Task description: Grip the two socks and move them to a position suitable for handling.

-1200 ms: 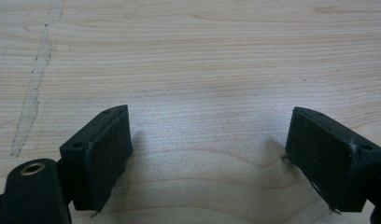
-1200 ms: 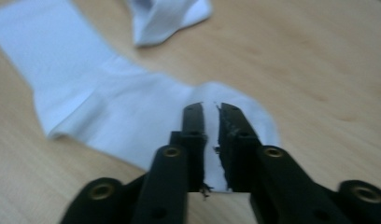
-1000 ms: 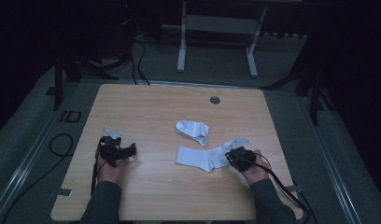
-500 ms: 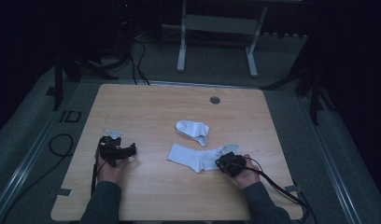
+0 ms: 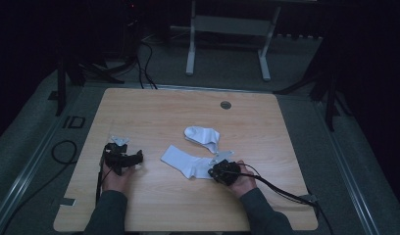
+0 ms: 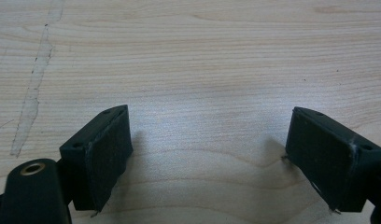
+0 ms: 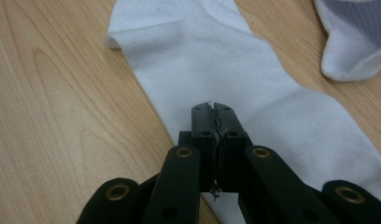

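Two socks lay close together: the right gripper [image 7: 213, 108] seemingly pinched the flat sock [image 7: 235, 84]; the left gripper [image 6: 207, 154] rested agape beside the second sock [image 5: 203, 137].

- You can make out two pale marks on the grey floor [image 5: 36, 147] left of the table [image 5: 154, 112], at its far corner; they look like the letters "ID".
- You have no other readable label, brand, number or sign.
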